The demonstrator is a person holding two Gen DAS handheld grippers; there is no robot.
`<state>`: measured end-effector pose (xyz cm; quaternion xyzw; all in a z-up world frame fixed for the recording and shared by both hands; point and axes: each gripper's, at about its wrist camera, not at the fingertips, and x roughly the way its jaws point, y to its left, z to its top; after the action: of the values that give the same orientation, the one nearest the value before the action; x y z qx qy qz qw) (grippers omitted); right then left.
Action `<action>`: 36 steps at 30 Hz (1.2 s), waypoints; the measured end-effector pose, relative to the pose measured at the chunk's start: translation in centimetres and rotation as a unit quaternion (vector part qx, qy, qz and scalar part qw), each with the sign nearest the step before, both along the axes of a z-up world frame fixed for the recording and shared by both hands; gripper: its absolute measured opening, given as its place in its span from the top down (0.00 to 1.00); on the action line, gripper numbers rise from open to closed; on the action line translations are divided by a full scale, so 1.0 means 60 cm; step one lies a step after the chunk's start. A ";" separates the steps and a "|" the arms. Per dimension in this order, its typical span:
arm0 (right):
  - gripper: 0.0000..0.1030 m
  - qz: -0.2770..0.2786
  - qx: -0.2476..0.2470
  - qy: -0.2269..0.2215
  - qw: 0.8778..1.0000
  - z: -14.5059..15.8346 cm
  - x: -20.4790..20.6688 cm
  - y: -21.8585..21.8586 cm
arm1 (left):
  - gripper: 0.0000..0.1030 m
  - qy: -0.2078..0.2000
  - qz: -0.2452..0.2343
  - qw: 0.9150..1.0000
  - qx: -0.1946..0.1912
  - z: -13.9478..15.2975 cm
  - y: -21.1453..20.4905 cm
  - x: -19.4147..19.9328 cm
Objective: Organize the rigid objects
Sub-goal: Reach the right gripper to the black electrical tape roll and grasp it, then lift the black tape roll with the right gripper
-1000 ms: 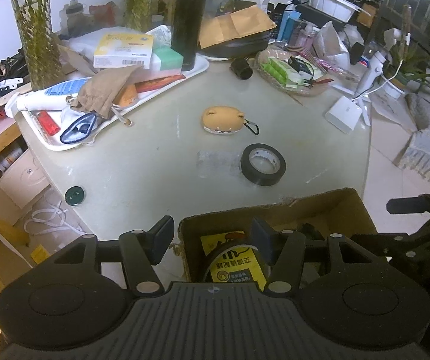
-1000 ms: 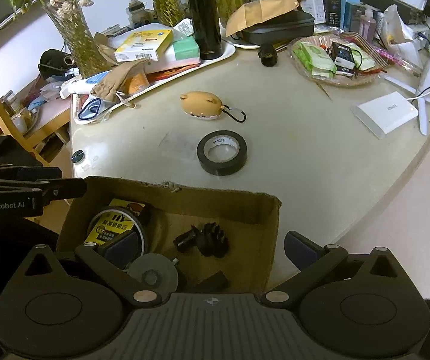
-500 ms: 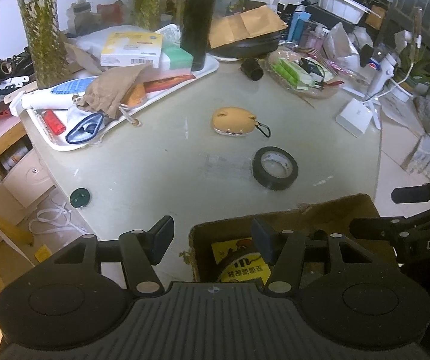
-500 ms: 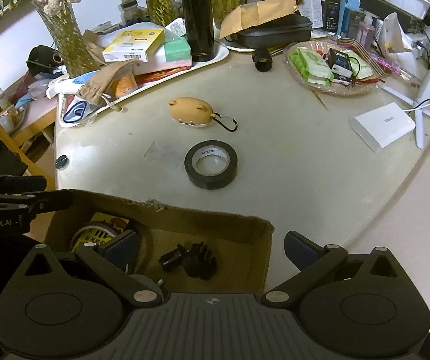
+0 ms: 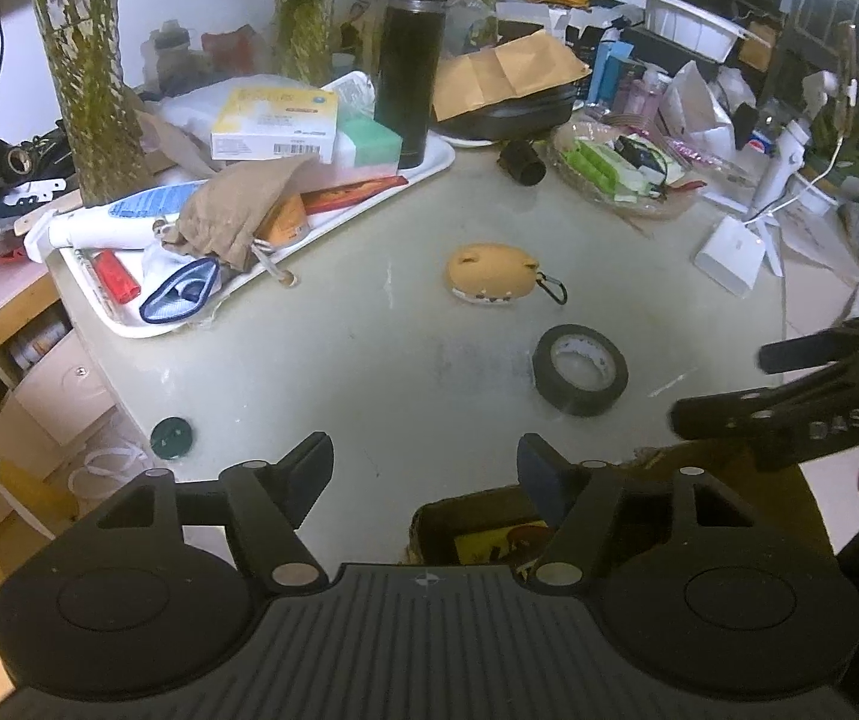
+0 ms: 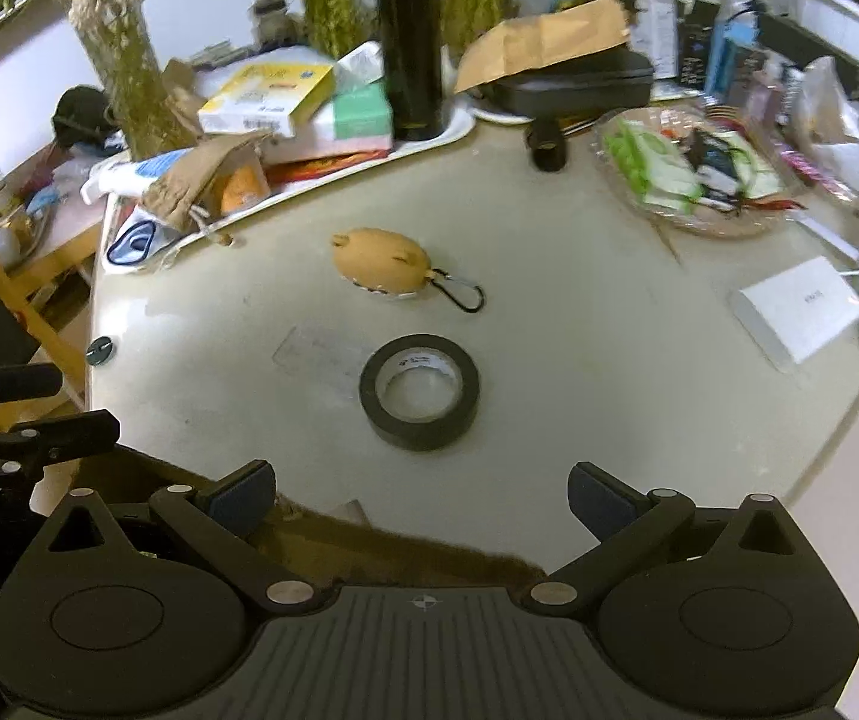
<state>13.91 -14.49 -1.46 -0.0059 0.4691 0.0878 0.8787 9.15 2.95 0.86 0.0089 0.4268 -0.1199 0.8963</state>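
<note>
**Tape roll dead ahead of the right gripper**

Though both tools hang over the near edge of the table [image 6: 639, 276], only one of them lines up with anything worth picking. Starting at the left: the left gripper [image 5: 423, 462] has its fingers spread wide with nothing between them, and straight ahead of it is only bare tabletop; the loose things lie ahead and off to its right. Just below its right finger sits the cardboard box [image 5: 477, 510], with a yellow-labelled item showing inside.

Moving across, the tan pig-shaped case [image 6: 381, 261] lies further out, its carabiner trailing to the right. Nearer in, the black tape roll [image 6: 419, 391] lies flat, hole up, apart from the case and close to the box's far rim. Being round, it offers no long axis to square up to.

Then the right gripper [image 6: 420, 495], also spread and empty, with the roll almost centred between its fingers, just ahead. That arm looks the nearer and better placed; I'd judge a short push forward and down would straddle the roll.
</note>
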 end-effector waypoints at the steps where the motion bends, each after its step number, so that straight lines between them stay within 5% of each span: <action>1: 0.00 0.006 0.000 0.005 1.000 -0.005 0.008 0.001 | 0.34 0.001 0.001 1.000 -0.002 -0.002 0.001 0.001; 16: 0.00 0.021 -0.046 0.057 0.997 -0.083 0.133 0.030 | 0.34 0.017 0.002 1.000 -0.009 -0.023 0.010 0.005; 27: 0.00 0.036 -0.069 0.143 0.987 -0.142 0.191 0.058 | 0.34 0.021 0.009 1.000 -0.016 -0.024 0.017 0.008; 36: 0.00 0.069 -0.081 0.160 0.981 -0.159 0.214 0.067 | 0.34 0.023 0.011 1.000 -0.016 -0.025 0.017 0.009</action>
<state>26.76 -10.48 -11.01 -0.0955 0.6079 0.1097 0.7806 9.69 3.98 -0.62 -0.0131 0.4457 -0.1168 0.8874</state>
